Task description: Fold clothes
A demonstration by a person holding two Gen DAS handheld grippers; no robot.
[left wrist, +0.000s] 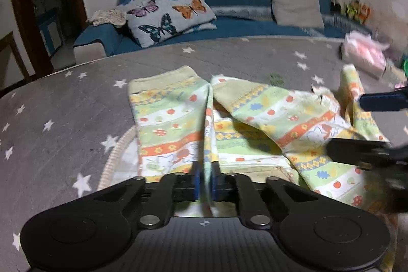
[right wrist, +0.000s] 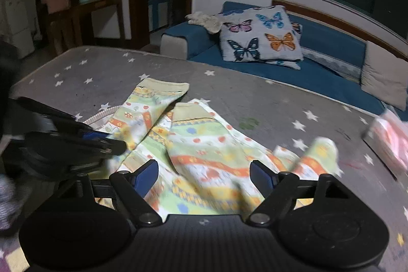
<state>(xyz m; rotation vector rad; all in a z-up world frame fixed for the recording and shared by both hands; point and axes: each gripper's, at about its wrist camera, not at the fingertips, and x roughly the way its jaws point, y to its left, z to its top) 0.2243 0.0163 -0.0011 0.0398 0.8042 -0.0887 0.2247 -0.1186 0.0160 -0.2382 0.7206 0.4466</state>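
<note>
A child's patterned garment (left wrist: pixel 176 124) in green, orange and white stripes lies on the grey star-print table (left wrist: pixel 63 106), its two cuffed ends pointing away. My left gripper (left wrist: pixel 206 180) is shut on a raised fold of the garment at its near edge. My right gripper (right wrist: pixel 205 176) is open just above the garment (right wrist: pixel 209 152), with cloth lying between its blue pads but not clamped. The right gripper shows at the right edge of the left wrist view (left wrist: pixel 367 126). The left gripper shows at the left of the right wrist view (right wrist: pixel 109 143).
A pink packet (left wrist: pixel 364 55) lies at the table's far right. A pale woven item (left wrist: pixel 112 159) peeks from under the garment. Behind the table is a blue sofa (left wrist: pixel 229 27) with a butterfly cushion (left wrist: pixel 168 9) and a beige cushion (left wrist: pixel 295 4).
</note>
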